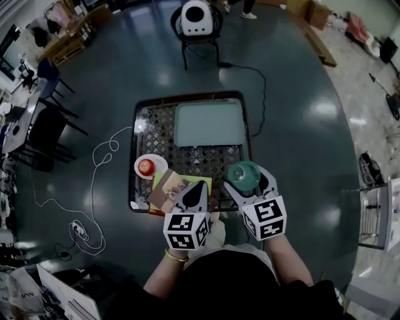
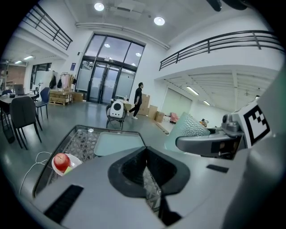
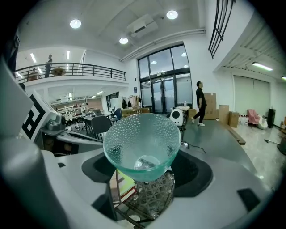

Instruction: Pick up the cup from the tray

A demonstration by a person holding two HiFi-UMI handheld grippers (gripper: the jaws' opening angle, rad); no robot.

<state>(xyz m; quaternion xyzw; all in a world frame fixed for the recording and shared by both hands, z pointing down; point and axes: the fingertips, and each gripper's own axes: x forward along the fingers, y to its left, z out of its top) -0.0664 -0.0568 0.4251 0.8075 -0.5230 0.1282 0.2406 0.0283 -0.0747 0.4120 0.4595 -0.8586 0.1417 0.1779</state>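
The cup (image 1: pixel 244 174) is a pale green dimpled glass with a flared rim. My right gripper (image 1: pixel 250 179) is shut on it and holds it upright above the near right corner of the table. In the right gripper view the cup (image 3: pixel 142 145) fills the space between the jaws, with the lattice tabletop showing below it. The empty pale green tray (image 1: pixel 209 125) lies on the far half of the table. My left gripper (image 1: pixel 197 192) is shut on nothing and hovers over the near edge; its jaws meet in the left gripper view (image 2: pixel 146 167), where the cup (image 2: pixel 188 129) shows at the right.
The dark metal lattice table (image 1: pixel 142 131) also bears a white plate (image 1: pixel 157 164) with a red apple (image 1: pixel 146 166) and a booklet (image 1: pixel 170 187) under my left gripper. A chair carrying a white round object (image 1: pixel 196 19) stands beyond. A white cable (image 1: pixel 100 156) lies on the floor to the left.
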